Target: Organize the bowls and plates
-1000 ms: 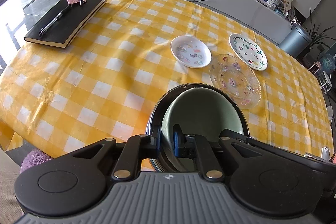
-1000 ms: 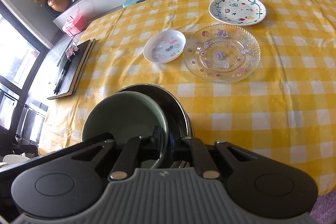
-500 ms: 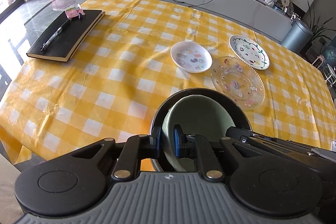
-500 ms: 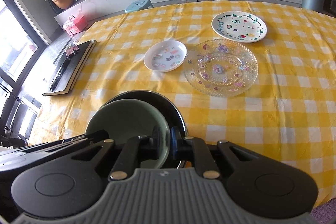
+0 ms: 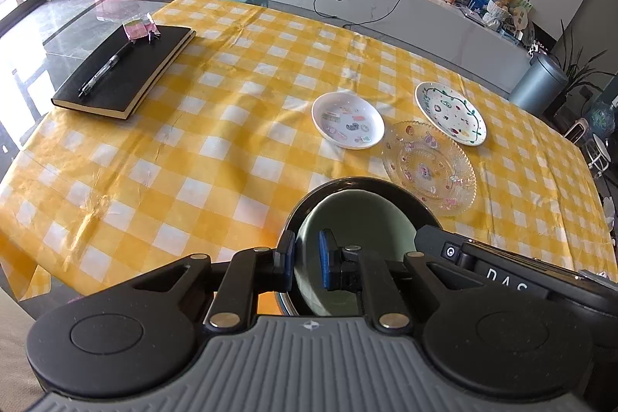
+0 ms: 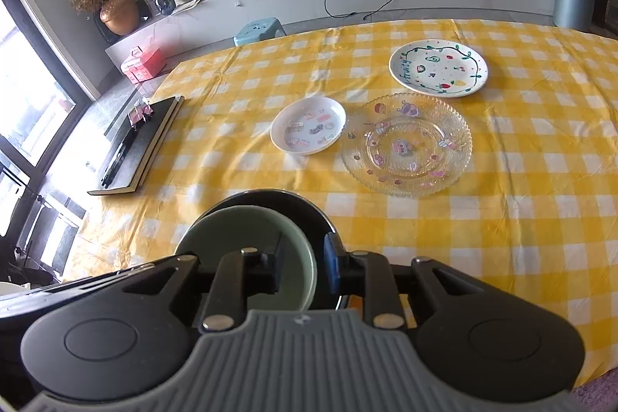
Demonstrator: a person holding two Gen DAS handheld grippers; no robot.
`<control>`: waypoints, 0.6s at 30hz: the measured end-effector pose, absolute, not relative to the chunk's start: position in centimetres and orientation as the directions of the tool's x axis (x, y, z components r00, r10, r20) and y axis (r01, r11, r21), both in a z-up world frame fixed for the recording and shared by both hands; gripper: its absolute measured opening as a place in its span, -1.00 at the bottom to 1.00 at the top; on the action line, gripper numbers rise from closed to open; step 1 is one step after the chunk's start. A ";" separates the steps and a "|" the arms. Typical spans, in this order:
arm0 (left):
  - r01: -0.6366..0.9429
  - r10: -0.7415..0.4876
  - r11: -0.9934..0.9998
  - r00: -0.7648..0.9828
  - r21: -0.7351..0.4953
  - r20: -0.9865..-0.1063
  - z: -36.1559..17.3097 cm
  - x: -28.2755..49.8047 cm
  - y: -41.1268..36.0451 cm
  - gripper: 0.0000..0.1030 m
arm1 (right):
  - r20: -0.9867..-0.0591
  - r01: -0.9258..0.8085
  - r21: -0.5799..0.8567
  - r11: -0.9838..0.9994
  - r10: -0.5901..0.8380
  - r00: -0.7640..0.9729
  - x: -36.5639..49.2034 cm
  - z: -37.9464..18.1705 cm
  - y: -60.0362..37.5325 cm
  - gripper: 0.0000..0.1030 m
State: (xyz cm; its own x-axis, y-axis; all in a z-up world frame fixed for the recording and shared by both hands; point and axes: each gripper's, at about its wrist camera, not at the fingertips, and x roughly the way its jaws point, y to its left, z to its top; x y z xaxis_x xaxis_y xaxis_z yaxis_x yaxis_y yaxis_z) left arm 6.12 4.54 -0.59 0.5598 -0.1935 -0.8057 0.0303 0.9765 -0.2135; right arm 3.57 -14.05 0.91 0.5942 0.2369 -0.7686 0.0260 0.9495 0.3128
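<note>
A: Through the left wrist camera we see our left claw [image 5: 307,259] with its blue pads on either side of the near rim of a pale green bowl [image 5: 359,219], clamped on it. The green bowl sits nested inside a larger black bowl [image 5: 409,197], close to the near edge of the table [image 5: 216,149] with its yellow-and-white checked cloth.

B: From the right wrist camera we see the same pair from the other side. Our right claw [image 6: 303,265] straddles the green bowl [image 6: 231,234] rim too, one finger inside, the blue pad outside between it and the black bowl [image 6: 270,197]. The fingers stand somewhat apart here, and we cannot tell whether they pinch the rim.

A: Farther out, the left view shows three plates grouped together: a small white plate [image 5: 347,120] with stickers, a clear glass plate [image 5: 428,167] just beside it, and a white plate with a painted vine border [image 5: 450,112] behind.

B: Our view shows them too: small plate [image 6: 308,130], glass plate [image 6: 405,143], vine plate [image 6: 438,67]. The lettering on the vine plate shows only here.

A: The pen [image 5: 106,68] on the black notebook [image 5: 127,70] is clear only in our left view.

B: The right view gives the notebook [image 6: 145,138] edge-on.
</note>
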 end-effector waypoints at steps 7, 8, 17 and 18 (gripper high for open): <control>0.010 -0.183 0.975 0.598 -0.221 -0.780 0.7 6.1 5.0 -0.71 | -0.748 0.037 0.338 0.940 0.244 0.617 3.4 1.4 -14.7 -0.42; 0.011 -0.181 0.976 0.603 -0.219 -0.777 0.9 6.0 4.9 -0.71 | -0.744 0.038 0.342 0.939 0.246 0.621 3.4 1.6 -14.9 -0.41; 0.062 -0.240 0.963 0.641 -0.263 -0.729 2.2 6.1 3.2 -0.63 | -0.676 0.084 0.404 0.911 0.235 0.699 2.9 3.3 -18.4 -0.35; 0.071 -0.250 0.960 0.642 -0.269 -0.724 2.3 6.2 2.9 -0.62 | -0.669 0.099 0.412 0.906 0.227 0.708 2.9 3.4 -19.1 -0.34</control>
State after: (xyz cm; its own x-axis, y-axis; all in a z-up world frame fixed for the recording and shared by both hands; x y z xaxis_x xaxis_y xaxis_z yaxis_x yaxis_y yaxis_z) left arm 6.24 2.88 2.32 0.6425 -0.2504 -0.7242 0.0711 0.9605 -0.2690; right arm 2.86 -19.08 3.44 0.7078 0.2266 -0.6691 0.0990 0.9060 0.4116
